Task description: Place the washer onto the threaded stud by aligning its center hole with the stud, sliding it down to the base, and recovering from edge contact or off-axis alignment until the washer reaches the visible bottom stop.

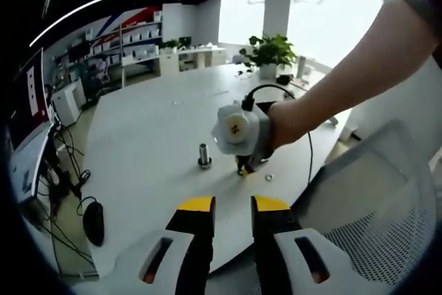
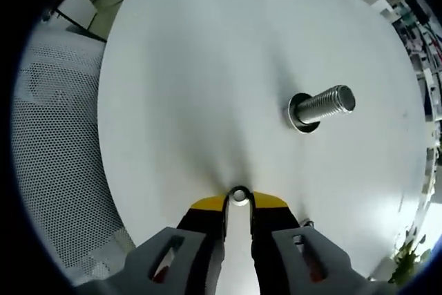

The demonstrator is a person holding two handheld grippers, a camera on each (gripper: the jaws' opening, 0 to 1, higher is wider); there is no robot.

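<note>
Pinching flat metal ring washer (image 2: 239,195) | right hand-held gripper (image 2: 239,202) | ribbed steel stud (image 2: 324,105) apart

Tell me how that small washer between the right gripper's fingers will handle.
The washer looks like thin stiff metal, probably light. Held only at the right gripper's tips, it may slip. If dropped on the smooth table, it could roll.
</note>
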